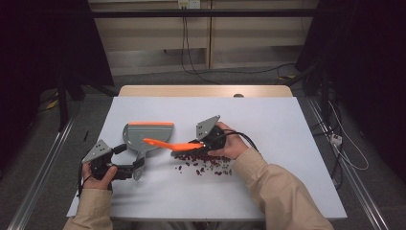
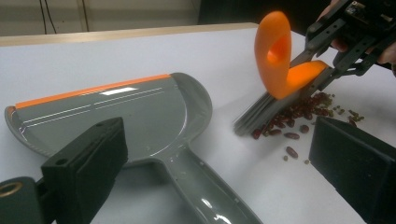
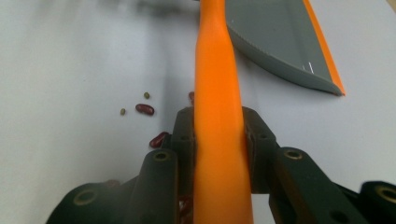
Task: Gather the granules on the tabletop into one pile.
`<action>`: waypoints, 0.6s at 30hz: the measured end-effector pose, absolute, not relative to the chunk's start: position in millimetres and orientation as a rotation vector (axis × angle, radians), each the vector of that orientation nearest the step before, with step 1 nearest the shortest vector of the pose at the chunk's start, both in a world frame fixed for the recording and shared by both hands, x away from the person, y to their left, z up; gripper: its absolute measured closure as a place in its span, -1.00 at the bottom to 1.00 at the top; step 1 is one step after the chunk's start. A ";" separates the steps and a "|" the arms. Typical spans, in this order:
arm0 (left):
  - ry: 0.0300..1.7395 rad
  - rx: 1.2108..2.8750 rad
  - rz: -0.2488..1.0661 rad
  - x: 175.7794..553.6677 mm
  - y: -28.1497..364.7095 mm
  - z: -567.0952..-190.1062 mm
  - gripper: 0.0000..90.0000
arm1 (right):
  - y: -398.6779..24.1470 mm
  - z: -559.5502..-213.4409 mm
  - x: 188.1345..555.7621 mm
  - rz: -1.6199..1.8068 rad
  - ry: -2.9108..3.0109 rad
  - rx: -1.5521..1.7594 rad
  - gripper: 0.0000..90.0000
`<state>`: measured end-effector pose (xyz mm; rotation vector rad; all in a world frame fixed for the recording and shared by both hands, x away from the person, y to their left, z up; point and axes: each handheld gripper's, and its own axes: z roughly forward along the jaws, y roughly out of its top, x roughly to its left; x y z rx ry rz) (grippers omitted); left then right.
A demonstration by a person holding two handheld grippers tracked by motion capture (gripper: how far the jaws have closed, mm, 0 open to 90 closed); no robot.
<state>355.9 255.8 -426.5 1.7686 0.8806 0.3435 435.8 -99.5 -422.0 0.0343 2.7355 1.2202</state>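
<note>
Where the right claw clamps the brush, its pads cover part of the orange handle, and in the right claw view the handle's lower end runs off the bottom edge, so the bristles can't be seen there. Grip is clear tho: both black jaws clenched tight on the handle's sides. In the left claw view the bristles show as a flat grey fan, tip down on the surface amid the beans, w/ the handle's looped orange end curling up and part of the right claw cut off at the top corner. Beans are small, dark red, glossy, kidney-shaped; a few tinier greenish ones sit beside them, too small to name. They lie scattered near the middle of the surface, a bit toward the near edge.

Left claw grips the dustpan by its handle end; in its own view the jaws stand either side of the handle, but contact is cut off at the bottom, so pad pressure isn't visible there. From above, it looks clenched on the handle. Dustpan is smooth grey plastic, shiny, fan-shaped, w/ an orange strip along its straight lip, lying flat left of centre, lip toward the far edge. Surface is pale, matte, smooth.
</note>
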 end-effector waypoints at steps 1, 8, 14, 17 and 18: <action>0.881 1.772 0.344 355.7 255.6 -426.4 -0.91 | -102.5 -422.0 434.6 1.223 2.726 0.053 0.58; 0.881 1.768 0.343 356.0 253.8 -427.1 -0.91 | -122.2 -412.9 435.4 1.367 2.606 0.296 0.58; 0.880 1.768 0.341 356.2 253.4 -427.3 -0.91 | -130.7 -400.2 428.3 1.438 2.505 0.524 0.58; 0.878 1.774 0.336 356.3 252.9 -427.4 -0.91 | -134.8 -396.9 424.4 1.504 2.458 0.666 0.58; 0.875 1.781 0.339 356.5 253.0 -427.5 -0.91 | -135.8 -396.4 423.1 1.514 2.439 0.706 0.58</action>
